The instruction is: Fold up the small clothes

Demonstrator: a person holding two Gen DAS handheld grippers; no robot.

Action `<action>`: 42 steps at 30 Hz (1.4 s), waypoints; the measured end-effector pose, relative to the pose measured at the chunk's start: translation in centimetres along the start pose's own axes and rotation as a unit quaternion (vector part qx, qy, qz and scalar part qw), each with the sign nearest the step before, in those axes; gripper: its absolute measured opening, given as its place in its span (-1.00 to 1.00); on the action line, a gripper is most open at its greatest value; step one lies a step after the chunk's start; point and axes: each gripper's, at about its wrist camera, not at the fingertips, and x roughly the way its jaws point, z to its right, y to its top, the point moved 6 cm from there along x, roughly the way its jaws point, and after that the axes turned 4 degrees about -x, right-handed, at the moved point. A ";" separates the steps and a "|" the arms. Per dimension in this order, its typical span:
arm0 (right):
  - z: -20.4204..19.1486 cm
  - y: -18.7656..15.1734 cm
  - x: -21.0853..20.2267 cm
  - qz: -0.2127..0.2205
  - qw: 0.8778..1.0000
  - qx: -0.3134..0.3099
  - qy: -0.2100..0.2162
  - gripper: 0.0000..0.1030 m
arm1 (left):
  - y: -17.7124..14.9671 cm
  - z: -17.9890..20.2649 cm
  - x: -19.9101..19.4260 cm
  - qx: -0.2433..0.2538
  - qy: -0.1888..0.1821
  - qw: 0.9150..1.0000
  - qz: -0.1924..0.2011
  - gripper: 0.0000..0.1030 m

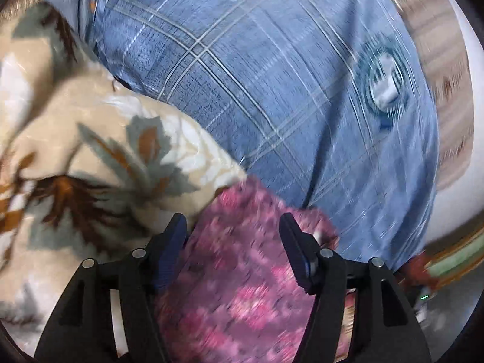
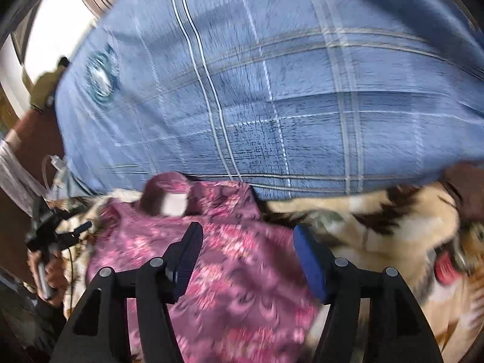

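The left gripper (image 1: 233,227) has its jaws apart, with nothing pressed between the pads; a pink patterned garment (image 1: 242,278) lies just under and ahead of it, spreading between the two fingers without being pinched. To the left of that gripper sits a cream blanket (image 1: 90,157) with brown and grey leaf shapes, and beyond the fingertips stretches a blue checked sheet (image 1: 272,90) bearing a round badge (image 1: 385,86). The right gripper (image 2: 248,236) also stands open and empty, the same pink garment (image 2: 230,272) lying below it and reaching leftward, its far edge touching the blue sheet (image 2: 272,75). To the right of this gripper the cream blanket (image 2: 378,242) shows. Both views are blurred.
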 end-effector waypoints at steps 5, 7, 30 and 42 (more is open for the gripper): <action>2.9 -3.8 2.2 -0.051 0.998 0.021 -0.038 0.27 | -1.9 -1.5 3.8 0.007 0.029 0.998 -0.054 0.24; 4.8 -4.0 4.2 -0.073 0.996 0.041 -0.041 0.27 | -1.9 -2.4 5.6 -0.005 0.025 0.997 -0.073 0.24; 7.3 1.7 7.0 -0.025 0.999 0.039 -0.017 -0.92 | 5.3 2.3 9.8 0.146 0.099 0.984 -0.023 -0.77; 3.2 -8.1 -6.1 0.067 0.994 0.084 -0.002 0.42 | -1.8 -2.7 -5.7 0.081 0.075 0.993 0.035 0.44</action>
